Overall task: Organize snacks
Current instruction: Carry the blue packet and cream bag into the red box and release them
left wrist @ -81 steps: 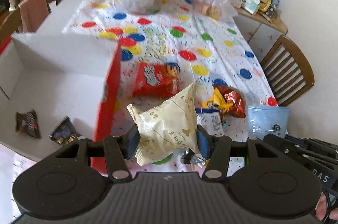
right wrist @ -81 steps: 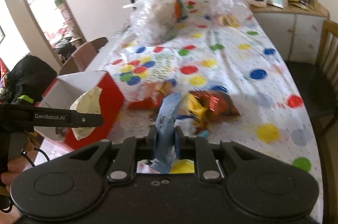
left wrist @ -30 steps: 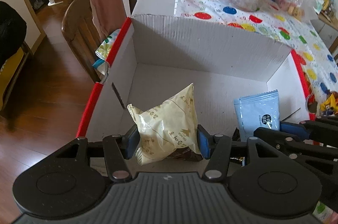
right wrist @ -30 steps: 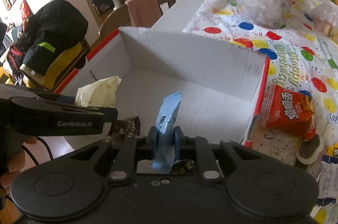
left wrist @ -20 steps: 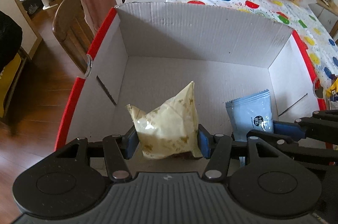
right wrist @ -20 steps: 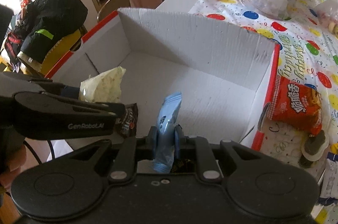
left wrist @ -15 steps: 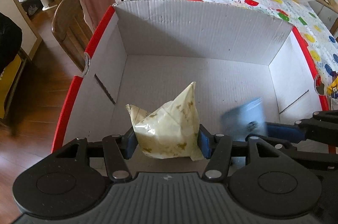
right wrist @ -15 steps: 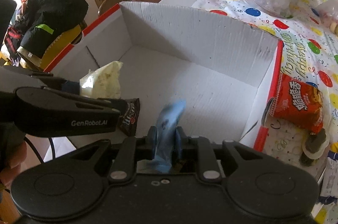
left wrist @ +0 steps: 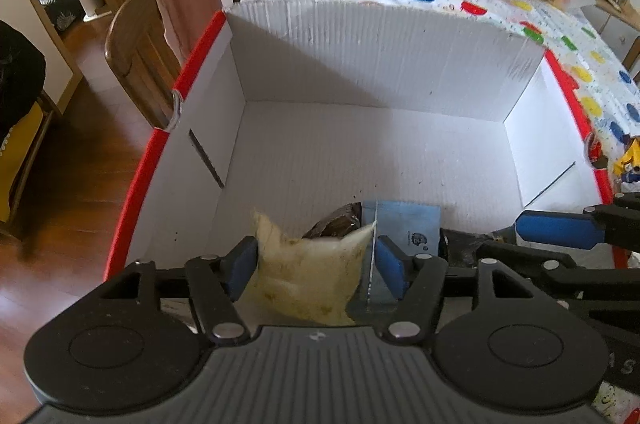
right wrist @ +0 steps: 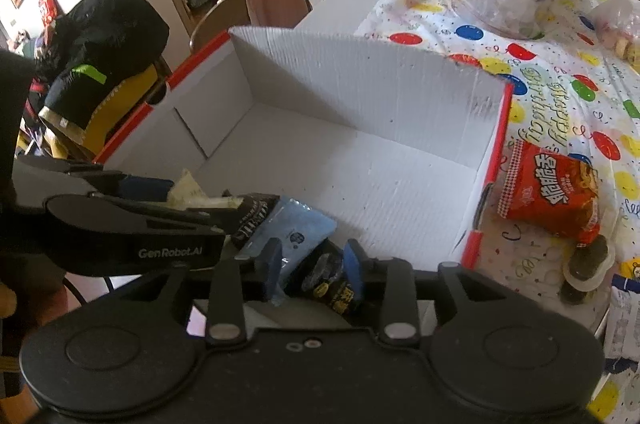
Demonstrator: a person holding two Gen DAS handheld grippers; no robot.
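left claw (left wrist: 312, 266) was low inside the white cardboard box (left wrist: 384, 60), pads spread, cream snack pouch (left wrist: 306, 274) sagging between them; could not tell if either pad touched it. light blue packet (right wrist: 288, 228) lay on the box floor beside dark chocolate wrappers (right wrist: 332, 284). right claw (right wrist: 312, 264) hovered over them, spread wide, pinching nothing. red chip bag (right wrist: 548, 192) sat on the polka-dot table (right wrist: 560, 96) just right of the box.
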